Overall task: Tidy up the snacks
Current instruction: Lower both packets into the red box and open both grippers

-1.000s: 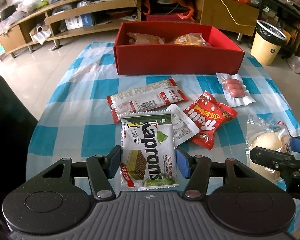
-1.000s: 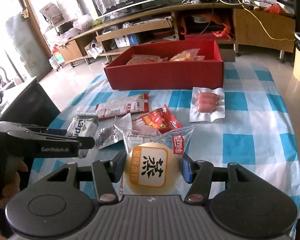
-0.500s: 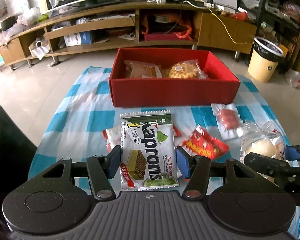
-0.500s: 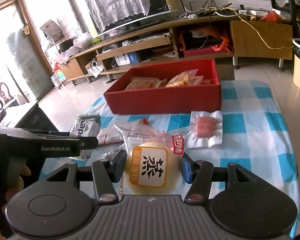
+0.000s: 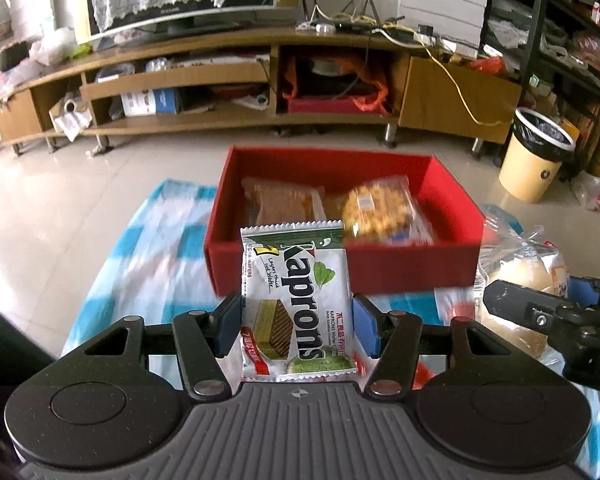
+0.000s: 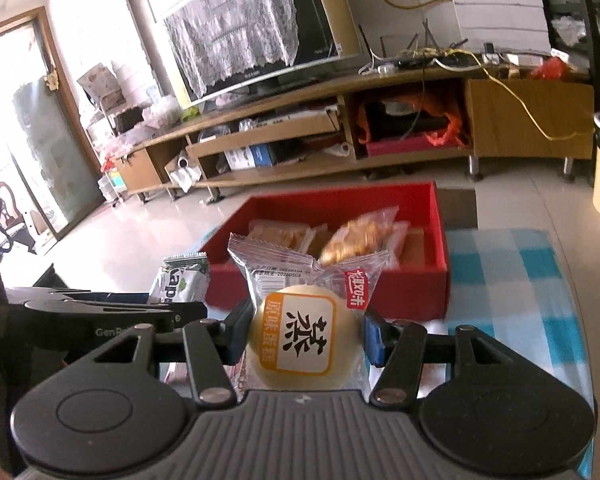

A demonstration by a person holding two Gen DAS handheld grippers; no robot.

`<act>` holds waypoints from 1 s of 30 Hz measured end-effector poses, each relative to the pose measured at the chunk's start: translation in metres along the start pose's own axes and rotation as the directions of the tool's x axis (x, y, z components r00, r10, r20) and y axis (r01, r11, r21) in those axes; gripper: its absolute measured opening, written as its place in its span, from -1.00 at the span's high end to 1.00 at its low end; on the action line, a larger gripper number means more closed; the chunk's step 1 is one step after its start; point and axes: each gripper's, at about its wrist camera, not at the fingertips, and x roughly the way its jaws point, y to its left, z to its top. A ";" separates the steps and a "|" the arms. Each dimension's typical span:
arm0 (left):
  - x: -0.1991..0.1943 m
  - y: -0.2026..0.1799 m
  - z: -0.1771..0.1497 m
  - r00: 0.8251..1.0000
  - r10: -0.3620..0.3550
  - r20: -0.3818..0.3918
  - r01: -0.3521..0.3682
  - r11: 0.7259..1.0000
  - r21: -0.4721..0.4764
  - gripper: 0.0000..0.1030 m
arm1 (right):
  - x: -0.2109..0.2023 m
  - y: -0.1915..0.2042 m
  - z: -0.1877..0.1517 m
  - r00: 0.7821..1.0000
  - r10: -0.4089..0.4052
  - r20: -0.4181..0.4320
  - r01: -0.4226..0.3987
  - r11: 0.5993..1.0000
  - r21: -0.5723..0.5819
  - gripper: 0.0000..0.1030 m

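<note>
In the left wrist view the left tongs (image 5: 296,326) are closed part-way on a Kaprons wafer packet (image 5: 296,304), their blue pads (image 5: 229,328) pressing its two long edges, so the packet stands upright between them, in front of the near wall of the red box (image 5: 412,268). The packet is glossy white and green foil with crimped, saw-toothed ends; the box is matte red card, rectangular and open-topped, holding a brown biscuit pack (image 5: 282,200) on the left and a clear bag of golden snacks (image 5: 378,210) on the right. The blue-and-white checked cloth on the table (image 5: 140,264) is blurred, and at the right edge the right tongs (image 5: 540,312) cut in, half hiding a bagged bun. In the right wrist view the right tongs (image 6: 305,334) are closed part-way on the steamed bun pack (image 6: 304,334), pads against its rounded sides; the bun is pale, smooth and domed inside crinkly clear film with an orange-bordered label. It sits near the box's (image 6: 424,292) front wall. To the left the left tongs (image 6: 116,316) appear as dark bars with only the wafer packet's (image 6: 184,284) top end showing; the snacks on the table beneath are mostly hidden.
</note>
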 end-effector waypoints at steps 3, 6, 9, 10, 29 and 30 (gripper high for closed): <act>0.010 -0.001 0.016 1.000 0.011 0.019 -0.011 1.000 0.003 -0.26 | 0.013 -0.002 0.014 1.000 0.000 0.016 0.000 1.000 -0.013 0.00; 0.023 -0.002 0.029 0.999 0.020 0.029 -0.020 1.000 -0.001 -0.26 | 0.027 -0.006 0.026 1.000 -0.006 0.030 0.007 1.000 -0.027 0.00; 0.037 -0.002 0.040 1.000 0.020 0.022 -0.019 1.000 -0.009 -0.26 | 0.039 -0.011 0.037 0.999 -0.013 0.045 0.014 1.000 -0.027 0.00; 0.043 -0.003 0.043 1.000 0.023 0.020 -0.023 1.000 -0.007 -0.26 | 0.043 -0.013 0.040 0.999 -0.014 0.047 0.015 1.000 -0.027 0.00; 0.113 -0.021 0.059 0.999 0.047 -0.025 -0.046 0.998 0.042 -0.26 | 0.120 -0.045 0.055 0.997 -0.072 0.020 0.072 0.997 -0.025 0.00; 0.115 -0.021 0.059 0.998 0.049 -0.027 -0.048 0.998 0.043 -0.26 | 0.123 -0.046 0.054 0.997 -0.072 0.016 0.072 0.997 -0.023 0.00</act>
